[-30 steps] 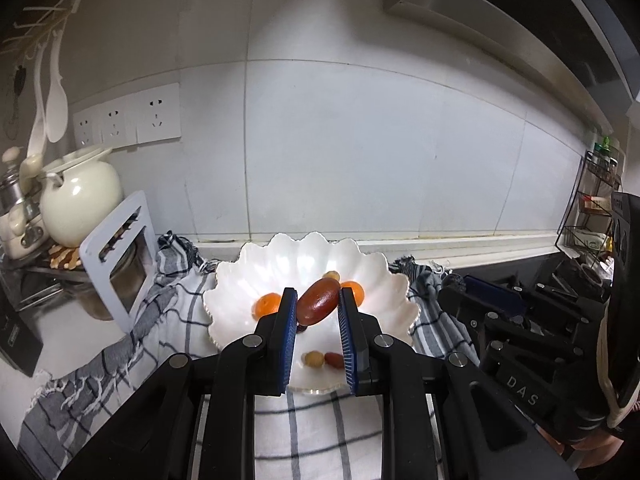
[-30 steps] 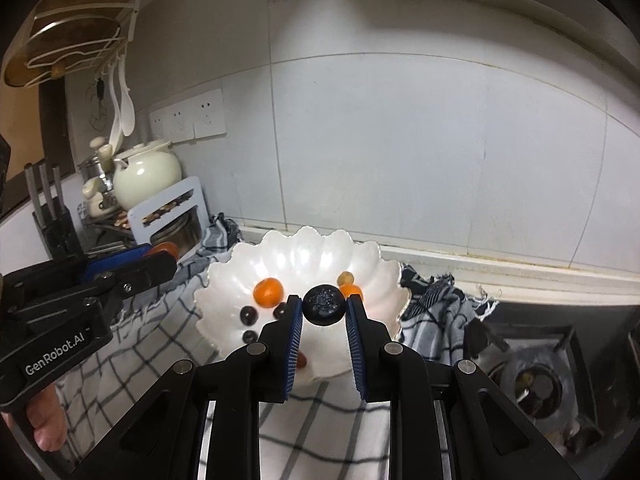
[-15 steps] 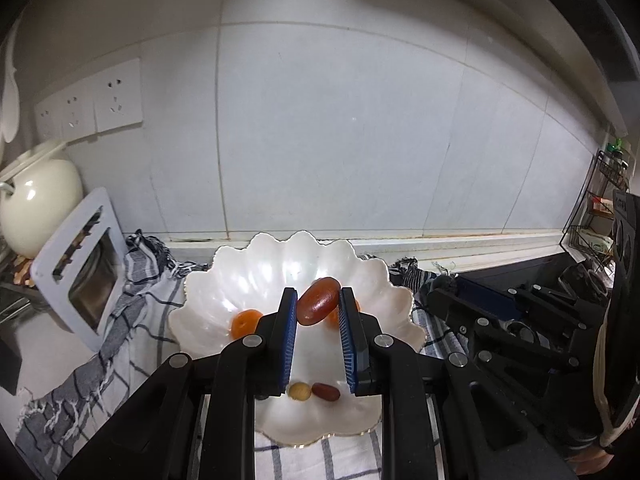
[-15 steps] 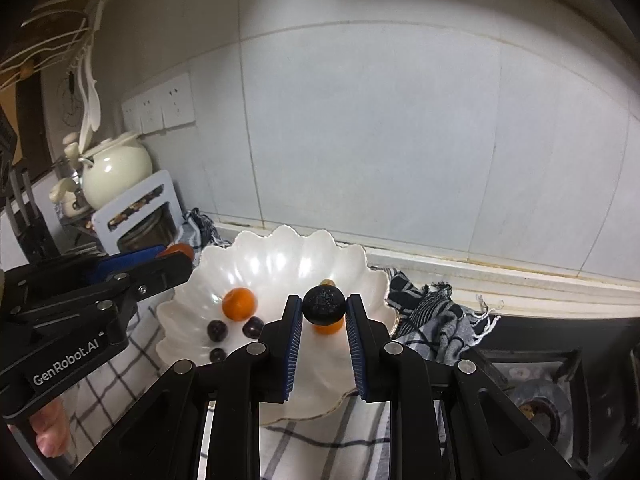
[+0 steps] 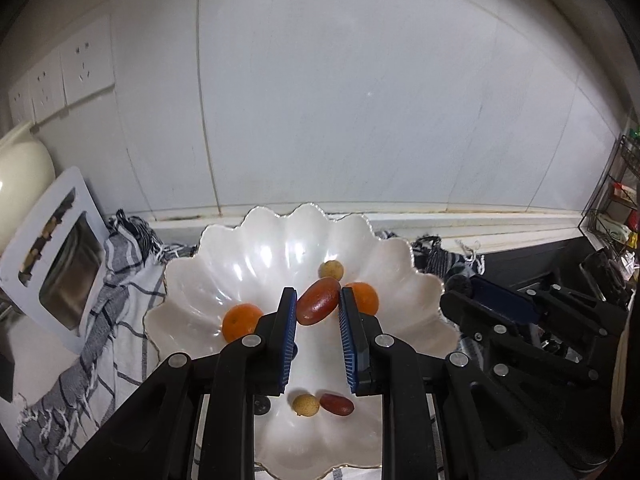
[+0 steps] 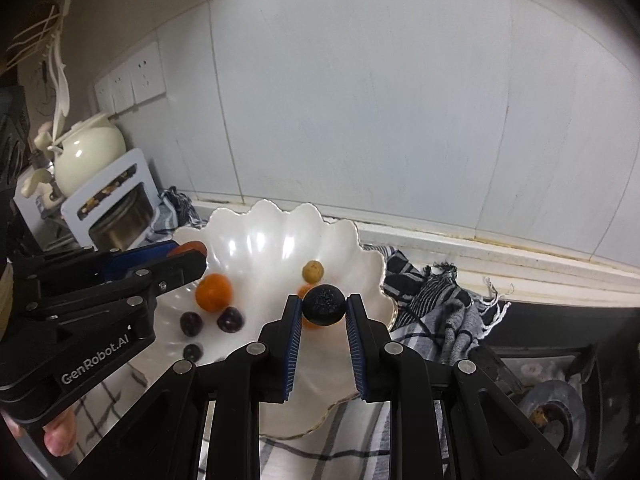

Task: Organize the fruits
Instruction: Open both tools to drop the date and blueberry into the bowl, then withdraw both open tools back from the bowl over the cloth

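Both grippers carry fruit above the dish.

The white scalloped ceramic bowl (image 5: 240, 264) sits on a checked cloth (image 5: 120, 280) near the counter's back edge. The left gripper (image 5: 318, 308) pinches an oblong reddish-brown fruit (image 5: 318, 301) over the bowl's centre; the right gripper (image 6: 323, 309) pinches a round dark fruit (image 6: 324, 305) over its right rim, seemingly for depositing. Small oranges (image 5: 241, 321) lie inside.

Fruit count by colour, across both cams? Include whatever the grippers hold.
orange fruits: 2
tan fruits: 2
red-brown fruits: 2, one lying in the bowl at, one in the left gripper at
dark purple fruits: 3
black fruit: 1, in the right gripper
Total: 10
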`<control>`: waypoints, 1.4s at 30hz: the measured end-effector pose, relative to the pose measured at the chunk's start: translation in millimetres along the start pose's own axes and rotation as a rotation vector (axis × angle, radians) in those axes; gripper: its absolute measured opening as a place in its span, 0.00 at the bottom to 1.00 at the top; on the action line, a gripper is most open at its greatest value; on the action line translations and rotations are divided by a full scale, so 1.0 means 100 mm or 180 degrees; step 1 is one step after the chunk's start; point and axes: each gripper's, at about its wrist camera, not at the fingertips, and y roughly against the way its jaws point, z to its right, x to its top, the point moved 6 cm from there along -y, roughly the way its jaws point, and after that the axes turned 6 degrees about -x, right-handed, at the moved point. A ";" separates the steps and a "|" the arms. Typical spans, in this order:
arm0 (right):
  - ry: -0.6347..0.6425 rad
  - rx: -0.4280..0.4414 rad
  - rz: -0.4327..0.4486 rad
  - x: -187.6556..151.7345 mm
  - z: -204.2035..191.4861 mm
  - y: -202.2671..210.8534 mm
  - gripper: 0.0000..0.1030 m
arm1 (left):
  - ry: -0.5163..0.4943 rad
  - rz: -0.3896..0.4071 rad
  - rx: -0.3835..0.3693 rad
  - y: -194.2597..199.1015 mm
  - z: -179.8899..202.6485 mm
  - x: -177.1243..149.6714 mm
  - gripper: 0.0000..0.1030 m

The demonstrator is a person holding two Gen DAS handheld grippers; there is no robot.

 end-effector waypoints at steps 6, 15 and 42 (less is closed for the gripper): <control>-0.0067 0.0023 -0.0096 -0.02 0.04 -0.10 0.33 | 0.0076 -0.0023 0.0060 -0.04 -0.06 -0.02 0.36; -0.0068 -0.0065 -0.0042 -0.08 0.07 0.01 0.51 | 0.0062 0.0064 0.0262 0.16 -0.11 -0.05 0.55; -0.0115 -0.0314 0.0863 -0.44 0.38 1.65 0.81 | -0.0036 0.0815 0.0831 1.71 0.49 -0.69 0.95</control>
